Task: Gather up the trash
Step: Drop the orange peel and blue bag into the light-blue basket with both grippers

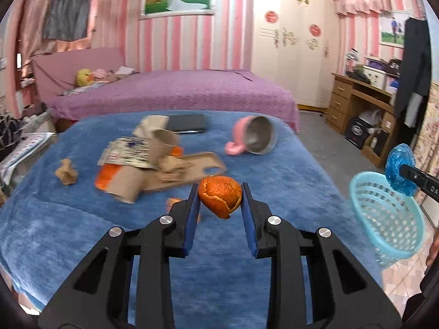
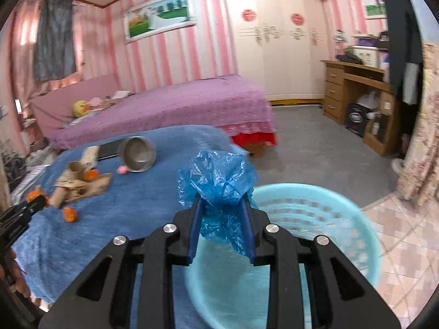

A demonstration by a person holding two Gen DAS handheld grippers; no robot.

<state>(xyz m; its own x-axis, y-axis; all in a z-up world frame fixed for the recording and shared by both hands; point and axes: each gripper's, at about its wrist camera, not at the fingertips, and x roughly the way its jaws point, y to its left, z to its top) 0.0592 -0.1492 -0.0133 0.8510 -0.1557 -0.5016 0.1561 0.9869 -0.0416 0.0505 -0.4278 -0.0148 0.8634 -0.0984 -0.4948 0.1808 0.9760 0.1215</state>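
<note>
My left gripper is shut on an orange peel, lifted above the blue blanket. A crumpled blue plastic bag is clamped in my right gripper, which hangs over the near rim of a light blue mesh basket. In the left wrist view the basket hangs off the blanket's right edge, with the bag just above it. A pile of cardboard scraps, paper tubes and more peel lies on the blanket behind the held peel. A small peel piece lies apart.
A pink-handled metal pot lies tipped on the blanket beside a dark flat case. A purple bed stands behind. A wooden desk and tiled floor are to the right.
</note>
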